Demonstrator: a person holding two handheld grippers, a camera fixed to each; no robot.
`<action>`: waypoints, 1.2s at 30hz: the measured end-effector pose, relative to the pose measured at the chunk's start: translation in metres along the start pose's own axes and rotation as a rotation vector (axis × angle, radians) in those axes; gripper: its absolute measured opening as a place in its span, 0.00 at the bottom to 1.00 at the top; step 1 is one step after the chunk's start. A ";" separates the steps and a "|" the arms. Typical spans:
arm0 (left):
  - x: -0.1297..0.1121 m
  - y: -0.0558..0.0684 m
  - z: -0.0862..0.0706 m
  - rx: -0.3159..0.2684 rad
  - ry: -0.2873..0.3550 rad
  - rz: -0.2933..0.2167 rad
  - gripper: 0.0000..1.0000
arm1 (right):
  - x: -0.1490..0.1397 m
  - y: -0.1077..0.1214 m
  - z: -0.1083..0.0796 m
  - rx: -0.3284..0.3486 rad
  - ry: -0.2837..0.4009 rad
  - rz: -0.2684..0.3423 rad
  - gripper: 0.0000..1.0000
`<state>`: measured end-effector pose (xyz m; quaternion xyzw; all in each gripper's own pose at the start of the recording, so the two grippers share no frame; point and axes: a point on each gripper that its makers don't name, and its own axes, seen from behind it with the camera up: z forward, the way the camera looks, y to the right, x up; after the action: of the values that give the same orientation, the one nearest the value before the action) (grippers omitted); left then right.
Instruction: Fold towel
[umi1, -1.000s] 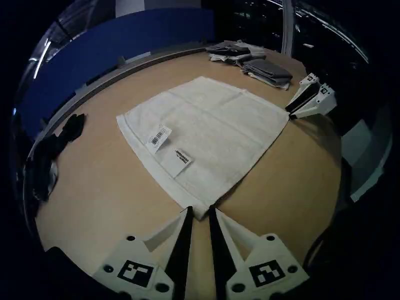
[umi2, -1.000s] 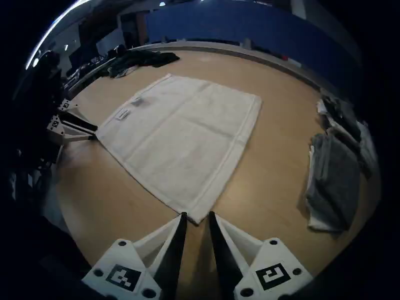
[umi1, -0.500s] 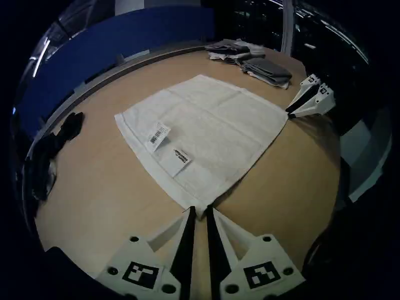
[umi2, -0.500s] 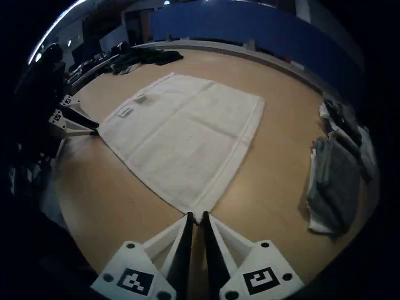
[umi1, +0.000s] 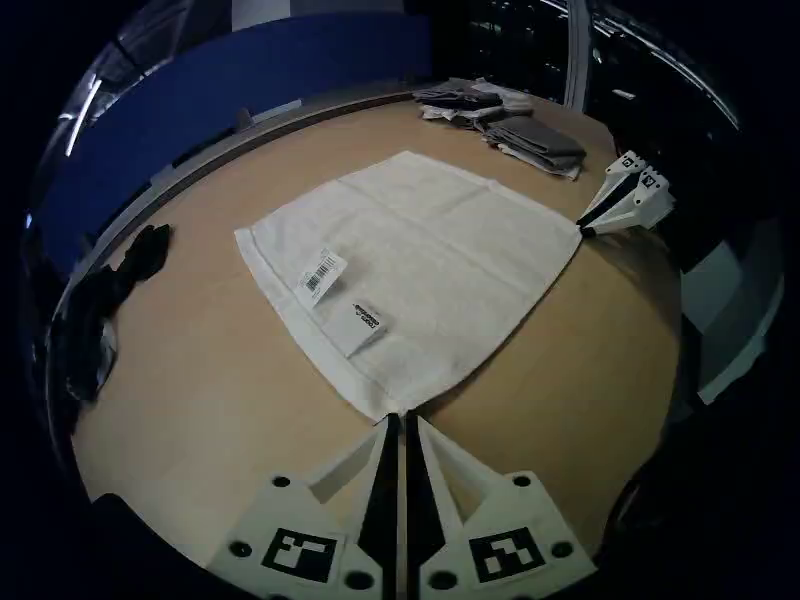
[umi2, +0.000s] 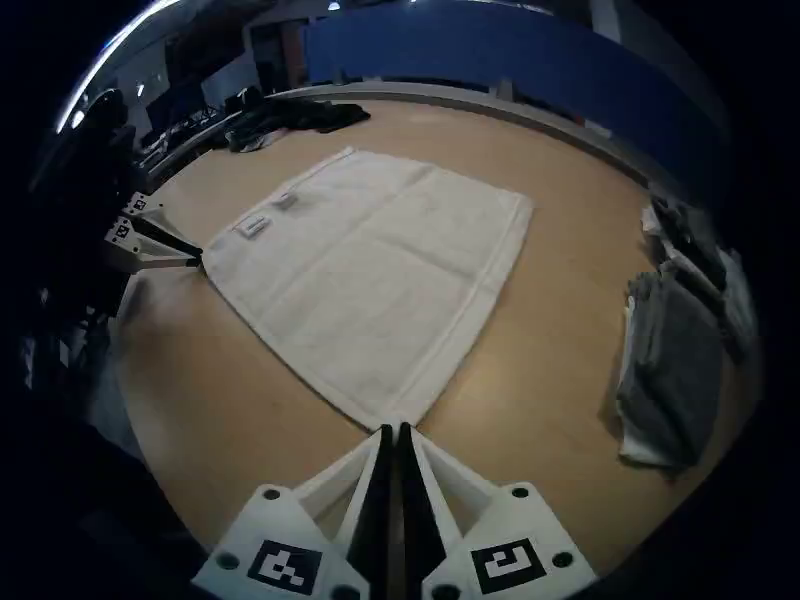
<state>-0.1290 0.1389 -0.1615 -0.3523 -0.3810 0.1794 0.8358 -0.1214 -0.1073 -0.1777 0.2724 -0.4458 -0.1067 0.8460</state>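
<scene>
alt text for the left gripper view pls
The left gripper pinches the near corner of a white towel lying flat on a wooden table, while the right gripper meets the towel's far right corner. Folded grey towels sit at the table's far edge and dark cloth at the left.

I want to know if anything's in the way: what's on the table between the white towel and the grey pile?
Nothing. In the right gripper view, the wooden table is bare between the white towel and the grey pile.

towel (umi1: 420, 250): cream | table (umi1: 200, 370): tan wood | folded towels (umi2: 670, 370): grey
</scene>
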 end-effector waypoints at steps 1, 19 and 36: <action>0.000 0.001 0.000 -0.004 -0.001 -0.001 0.05 | 0.001 0.000 0.000 -0.002 0.001 0.004 0.05; 0.014 0.007 -0.025 -0.007 0.014 -0.047 0.04 | 0.021 0.001 -0.021 -0.020 0.031 0.016 0.04; 0.040 0.012 -0.075 0.008 0.046 -0.129 0.04 | 0.042 -0.011 -0.073 -0.019 0.075 0.023 0.04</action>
<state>-0.0459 0.1361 -0.1842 -0.3280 -0.3828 0.1185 0.8555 -0.0365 -0.1071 -0.1874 0.2628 -0.4159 -0.0911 0.8658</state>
